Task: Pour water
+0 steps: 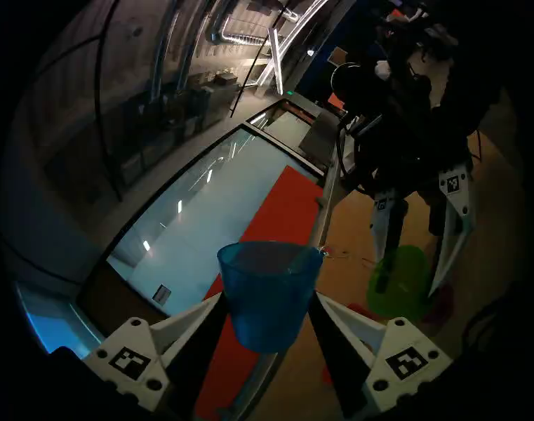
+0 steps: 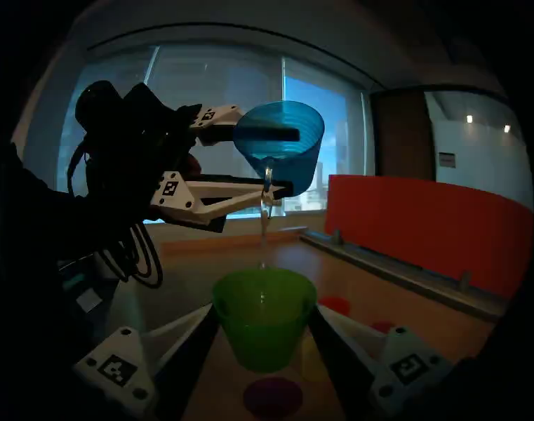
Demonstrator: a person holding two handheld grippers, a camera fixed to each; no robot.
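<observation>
- The table (image 2: 379,295) lies under both cups, wooden and wide; any water that misses lands there and could run toward the red panel (image 2: 421,224) along its far edge.
- My left tongs (image 2: 291,158) are closed on the blue cup (image 2: 281,144), one finger on each side, holding it tipped high above the other cup. If my wrist rolls further, I judge the flow would thicken and overshoot.
- My right tongs (image 2: 263,316) clamp the green cup (image 2: 264,319) upright, directly below the blue one; whether it rests on the table I cannot tell. Should that hand drift sideways, the stream would strike the rim or miss.
- The water (image 2: 265,210) falls as a thin thread from the blue cup's lip into the green cup; the drop is long, so splashing looks likely.
- How full the green cup is I cannot tell, so overfilling is a risk.
</observation>
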